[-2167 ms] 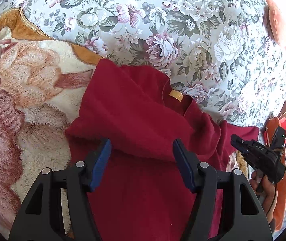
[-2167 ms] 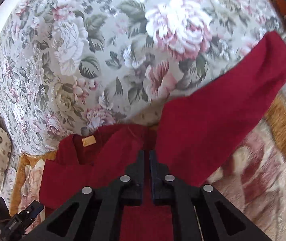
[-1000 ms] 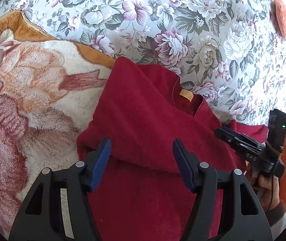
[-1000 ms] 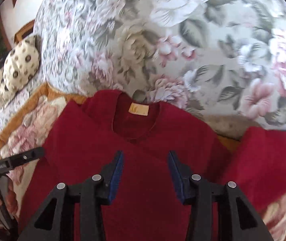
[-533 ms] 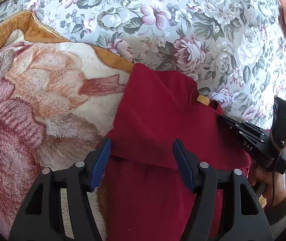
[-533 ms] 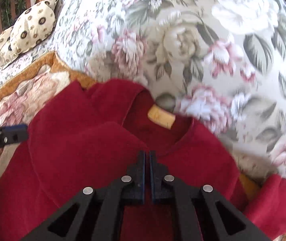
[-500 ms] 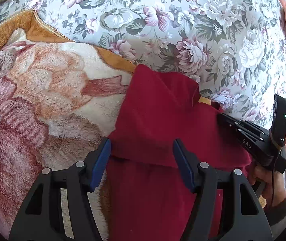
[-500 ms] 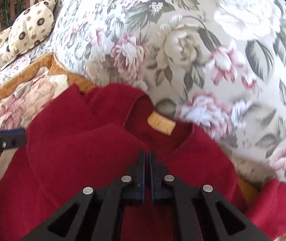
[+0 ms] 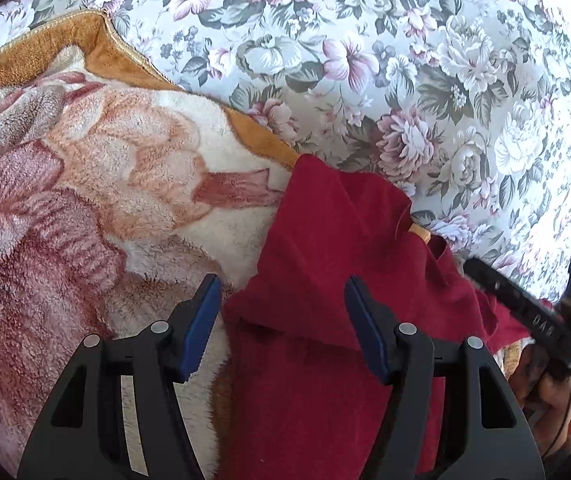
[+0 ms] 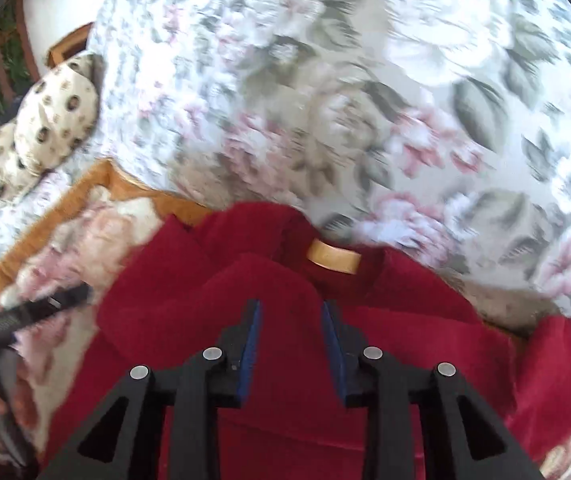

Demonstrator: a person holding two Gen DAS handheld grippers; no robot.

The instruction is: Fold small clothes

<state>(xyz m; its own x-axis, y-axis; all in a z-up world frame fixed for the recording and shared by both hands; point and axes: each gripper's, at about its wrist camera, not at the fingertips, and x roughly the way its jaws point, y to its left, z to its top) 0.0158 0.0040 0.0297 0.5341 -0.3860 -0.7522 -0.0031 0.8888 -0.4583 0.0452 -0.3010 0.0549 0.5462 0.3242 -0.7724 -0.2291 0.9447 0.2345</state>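
A: What carries the scene, from the largest down?
B: A bed under a floral bedspread (image 9: 365,60), and on it my fleece blanket (image 9: 85,208), whose orange border runs beside the red shirt (image 9: 325,248). A spotted pillow (image 10: 53,120) sits toward the bed's far left corner.
A: Where is the shirt?
B: It lies on the blanket edge, partly on the bedspread, one side folded over the body, its yellow neck label (image 10: 335,260) toward the far edge.
A: And the fingers?
B: My left gripper (image 9: 283,320) stands wide apart above the fold, gripping nothing. My right gripper (image 10: 291,320) has just been opening; the gap is narrow, no cloth pinched.
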